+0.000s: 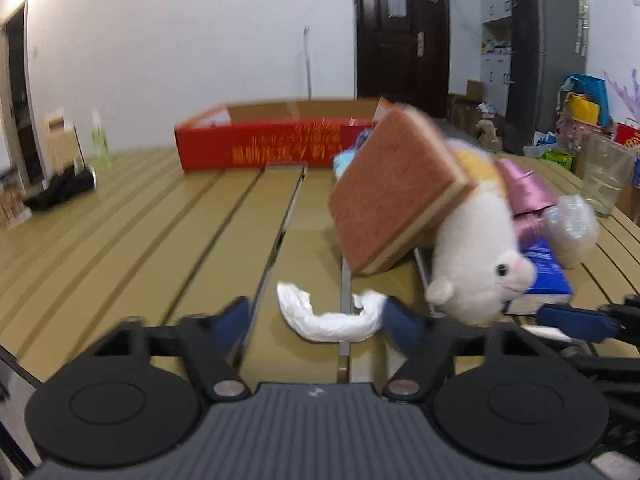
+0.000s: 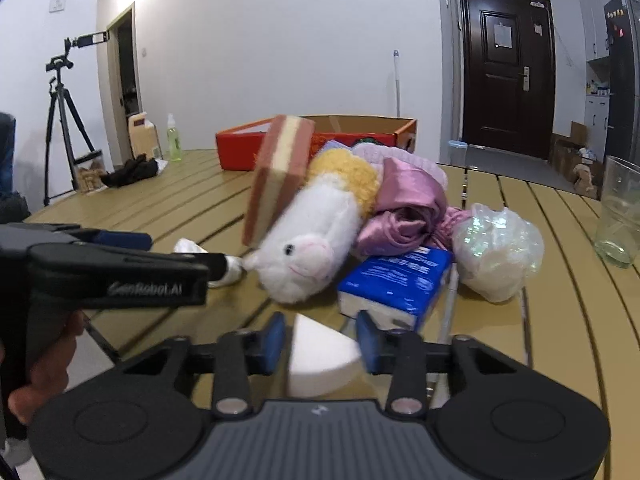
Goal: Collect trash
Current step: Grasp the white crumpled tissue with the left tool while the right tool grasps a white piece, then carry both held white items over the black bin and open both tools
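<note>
Two grippers show over the slatted tan surface [image 1: 120,216]. We see the left gripper [image 1: 316,316] low at the near edge, its blue pads standing apart on either side of a crumpled white tissue [image 1: 328,316] that lies on the surface; the right pad touches the tissue's end, the left pad stands clear of it, so we log no clamp. From the right wrist view, the right gripper [image 2: 322,338] has its blue pads closed in against a white foam wedge [image 2: 320,356], one pad at each side, and we read it as clamped on the wedge at the near edge. Just beyond both lies a heap: a white plush toy [image 2: 308,256] lying head toward us, a brown-and-cream sponge [image 2: 276,176] tilted against it, pink satin cloth [image 2: 404,208], a blue tissue pack [image 2: 396,284] and a clear plastic bag [image 2: 496,252] to the right. Far behind sits an open red cardboard box [image 1: 256,144]. A clear glass [image 2: 618,216] stands at far right, a green bottle [image 2: 174,138] at far left. The left view is motion-blurred.
</note>
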`<state>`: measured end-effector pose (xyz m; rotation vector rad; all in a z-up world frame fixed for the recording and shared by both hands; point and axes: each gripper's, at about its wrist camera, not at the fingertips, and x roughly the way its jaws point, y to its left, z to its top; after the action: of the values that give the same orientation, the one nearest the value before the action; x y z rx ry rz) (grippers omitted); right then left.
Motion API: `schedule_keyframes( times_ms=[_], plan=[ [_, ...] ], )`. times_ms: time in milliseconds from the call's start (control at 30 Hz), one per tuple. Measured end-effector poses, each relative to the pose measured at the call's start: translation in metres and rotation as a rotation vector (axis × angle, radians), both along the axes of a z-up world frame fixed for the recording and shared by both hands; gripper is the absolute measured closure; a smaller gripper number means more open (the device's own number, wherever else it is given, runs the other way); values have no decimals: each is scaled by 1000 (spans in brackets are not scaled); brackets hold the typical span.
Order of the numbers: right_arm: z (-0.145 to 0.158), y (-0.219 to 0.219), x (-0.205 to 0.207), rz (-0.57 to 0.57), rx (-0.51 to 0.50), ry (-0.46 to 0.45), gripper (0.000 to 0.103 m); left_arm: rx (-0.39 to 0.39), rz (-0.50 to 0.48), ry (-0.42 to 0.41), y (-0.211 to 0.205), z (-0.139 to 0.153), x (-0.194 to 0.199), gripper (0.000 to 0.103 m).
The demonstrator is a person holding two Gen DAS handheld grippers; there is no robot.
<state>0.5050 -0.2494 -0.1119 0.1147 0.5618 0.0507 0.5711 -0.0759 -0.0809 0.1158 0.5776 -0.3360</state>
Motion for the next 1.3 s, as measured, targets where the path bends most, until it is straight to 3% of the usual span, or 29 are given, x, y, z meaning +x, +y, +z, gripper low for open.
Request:
schedule_keyframes(
  times_ms=[67,167,200,433,567,700,833,1000,1067,1133,1300],
  plan=[
    [0,-6,-1,10,27,9,74,-33,-2,9,3,-5,4,49],
    [-1,-4,-5,34,-2,3,76,-31,-20,-6,0,-6,1,75],
    [-1,-4,-6,36,-2,-3,78,-30,-17,-14,-1,-6,-1,78],
    [7,-17,-15,32,79,-20,84,-71,-11,13,6,4,-18,84],
    [19,-14,-31,95,119,-61,84,-64,-11,-8,26,24,-62,84],
    [27,12,-54,279,148,-36,83,-85,-37,5,55,33,-122,84],
    [12,48,-67,421,65,71,82,-129,-42,125,81,8,-158,84],
    [-33,74,-66,472,-58,244,80,-117,-27,314,84,-46,-154,83],
    [-51,78,-62,473,-96,305,77,-132,-21,398,82,-65,-142,77],
    [-65,81,-59,466,-122,349,72,-135,-20,475,77,-80,-130,56],
    [-74,69,-58,431,-98,387,58,-81,27,480,75,-90,-118,45]
  ],
)
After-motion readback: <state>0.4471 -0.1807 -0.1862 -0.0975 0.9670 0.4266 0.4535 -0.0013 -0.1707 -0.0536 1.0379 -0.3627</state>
